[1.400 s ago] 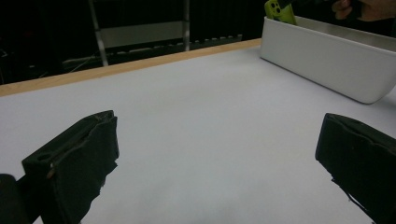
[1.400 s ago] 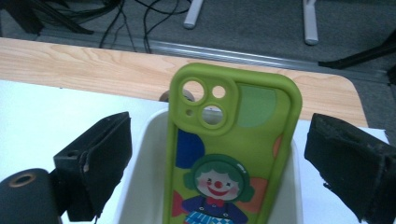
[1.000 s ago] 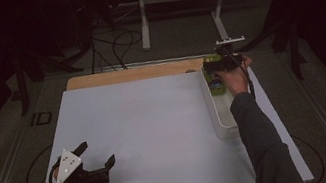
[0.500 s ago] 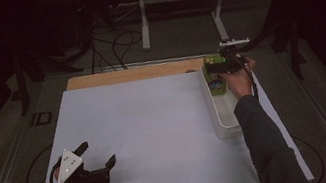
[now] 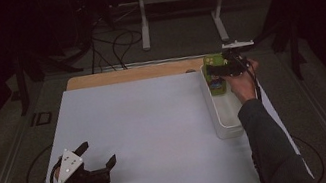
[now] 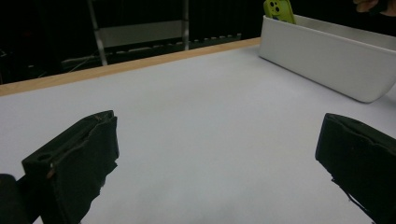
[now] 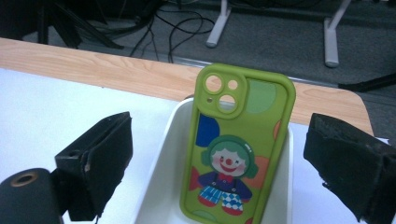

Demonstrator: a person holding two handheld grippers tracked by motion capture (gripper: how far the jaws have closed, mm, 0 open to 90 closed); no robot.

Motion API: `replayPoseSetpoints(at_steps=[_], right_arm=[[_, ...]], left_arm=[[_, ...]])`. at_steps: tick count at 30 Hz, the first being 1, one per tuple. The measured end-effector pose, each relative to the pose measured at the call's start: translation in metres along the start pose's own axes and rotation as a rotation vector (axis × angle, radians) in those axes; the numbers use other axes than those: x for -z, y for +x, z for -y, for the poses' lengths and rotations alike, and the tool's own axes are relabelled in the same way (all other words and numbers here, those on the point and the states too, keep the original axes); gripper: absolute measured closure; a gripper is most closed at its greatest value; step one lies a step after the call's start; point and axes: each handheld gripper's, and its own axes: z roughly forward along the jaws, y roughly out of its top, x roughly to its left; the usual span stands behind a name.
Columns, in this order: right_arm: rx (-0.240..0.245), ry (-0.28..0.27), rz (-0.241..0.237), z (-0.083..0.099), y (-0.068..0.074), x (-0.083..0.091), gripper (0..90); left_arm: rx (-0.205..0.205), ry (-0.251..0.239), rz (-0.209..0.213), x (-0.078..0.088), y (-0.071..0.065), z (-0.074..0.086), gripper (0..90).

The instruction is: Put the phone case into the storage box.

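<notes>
green and rubbery-looking, the phone case [image 7: 238, 149] stands on end in the white bin [image 5: 226, 116], leaning on the bin's far wall at about 1 o'clock on the table. my right gripper [image 7: 233, 172] hangs over it with jaws wide and empty, and my left gripper [image 5: 96, 160] rests wide open at 7 o'clock. i judge it light, flexible and grippy, best pinched across its long side edges near the middle.

The phone [image 7: 236, 154] leans in the bin [image 5: 227, 120] at the table's [image 5: 156, 123] right edge.
</notes>
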Motion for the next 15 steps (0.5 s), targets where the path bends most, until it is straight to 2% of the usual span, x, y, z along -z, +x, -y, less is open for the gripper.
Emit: replayPoseSetpoints(at_steps=[5,15], right_arm=[[0.002,-0.004,-0.009,0.002,0.0,0.004,8.0],[0.052,-0.028,-0.024,0.009,0.011,0.02,8.3]], left_arm=[[-0.003,0.003,0.001,0.0,0.0,0.0,0.0],[-0.005,0.007,0.002,-0.002,-0.001,0.0,0.0]])
